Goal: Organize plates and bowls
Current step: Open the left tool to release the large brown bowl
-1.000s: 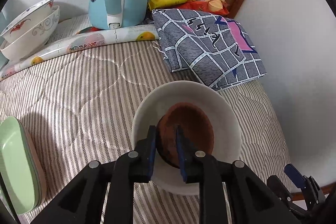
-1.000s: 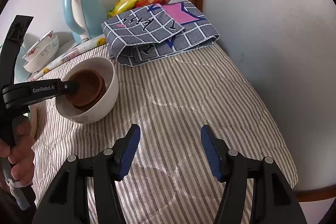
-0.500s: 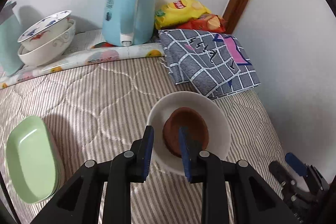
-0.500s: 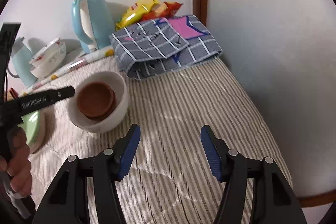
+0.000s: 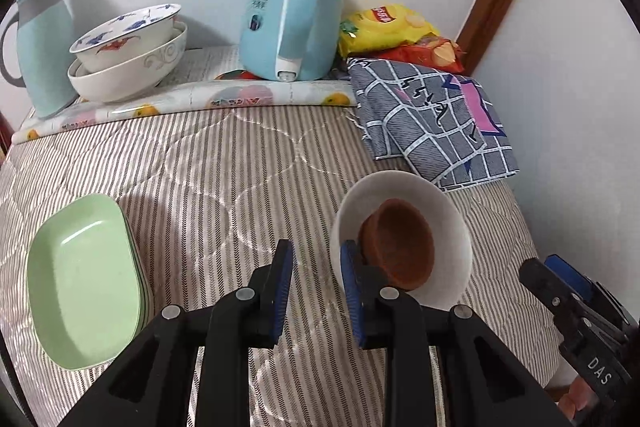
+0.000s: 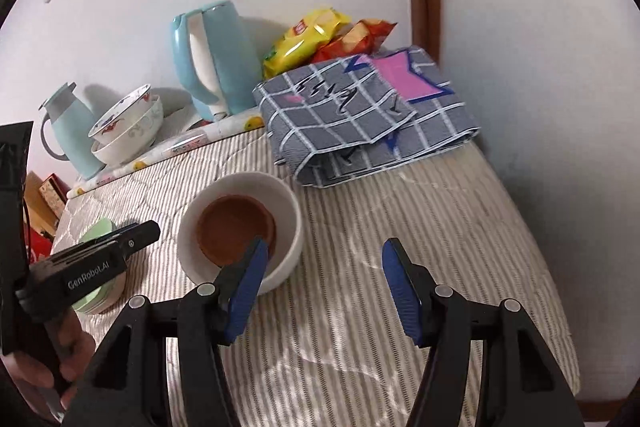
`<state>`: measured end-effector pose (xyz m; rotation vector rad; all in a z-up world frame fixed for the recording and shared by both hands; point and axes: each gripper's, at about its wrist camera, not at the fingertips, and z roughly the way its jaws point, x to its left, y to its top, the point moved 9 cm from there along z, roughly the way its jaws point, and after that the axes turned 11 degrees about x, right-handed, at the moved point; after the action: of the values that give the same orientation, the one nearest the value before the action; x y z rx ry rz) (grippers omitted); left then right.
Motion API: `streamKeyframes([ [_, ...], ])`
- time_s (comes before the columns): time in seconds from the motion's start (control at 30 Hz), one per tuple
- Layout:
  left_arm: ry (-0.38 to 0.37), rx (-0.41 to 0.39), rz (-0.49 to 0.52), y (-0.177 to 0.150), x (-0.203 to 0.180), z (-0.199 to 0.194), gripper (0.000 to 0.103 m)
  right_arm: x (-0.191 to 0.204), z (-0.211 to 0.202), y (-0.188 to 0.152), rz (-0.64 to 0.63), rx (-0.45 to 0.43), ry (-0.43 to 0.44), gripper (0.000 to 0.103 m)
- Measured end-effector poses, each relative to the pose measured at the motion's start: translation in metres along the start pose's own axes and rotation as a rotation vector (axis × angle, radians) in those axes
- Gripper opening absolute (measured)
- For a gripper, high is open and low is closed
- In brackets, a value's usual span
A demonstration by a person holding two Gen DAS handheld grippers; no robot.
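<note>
A brown bowl (image 5: 400, 247) sits inside a white bowl (image 5: 448, 227) on the striped quilt; both show in the right wrist view, brown bowl (image 6: 234, 229) in white bowl (image 6: 288, 203). My left gripper (image 5: 316, 291) is open and empty, just left of the white bowl. Stacked green plates (image 5: 80, 279) lie at the left. Two patterned bowls (image 5: 128, 55) are stacked at the back. My right gripper (image 6: 322, 287) is open and empty, right of the white bowl.
A blue kettle (image 5: 292, 11), a blue jug (image 5: 40, 43), snack bags (image 5: 392, 31) and a folded checked cloth (image 5: 432, 123) line the back and right. Walls close off the back and right. The quilt (image 6: 400, 227) drops off at the right edge.
My left gripper let go of the brown bowl, opened, and drew back and to the left. The right gripper rose slightly and stayed open.
</note>
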<state>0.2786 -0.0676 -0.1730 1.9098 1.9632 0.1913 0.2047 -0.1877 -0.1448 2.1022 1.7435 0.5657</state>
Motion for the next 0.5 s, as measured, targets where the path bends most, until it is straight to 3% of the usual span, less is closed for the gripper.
streamKeyframes([
  [0.23,-0.051,0.025,-0.012,0.006,0.000,0.015,0.024,0.010,0.028,0.008,-0.055,0.044,-0.053,0.059],
  [0.5,-0.052,0.076,0.001,0.014,-0.004,0.039,0.024,0.007,0.060,0.019,-0.042,0.097,-0.072,0.047],
])
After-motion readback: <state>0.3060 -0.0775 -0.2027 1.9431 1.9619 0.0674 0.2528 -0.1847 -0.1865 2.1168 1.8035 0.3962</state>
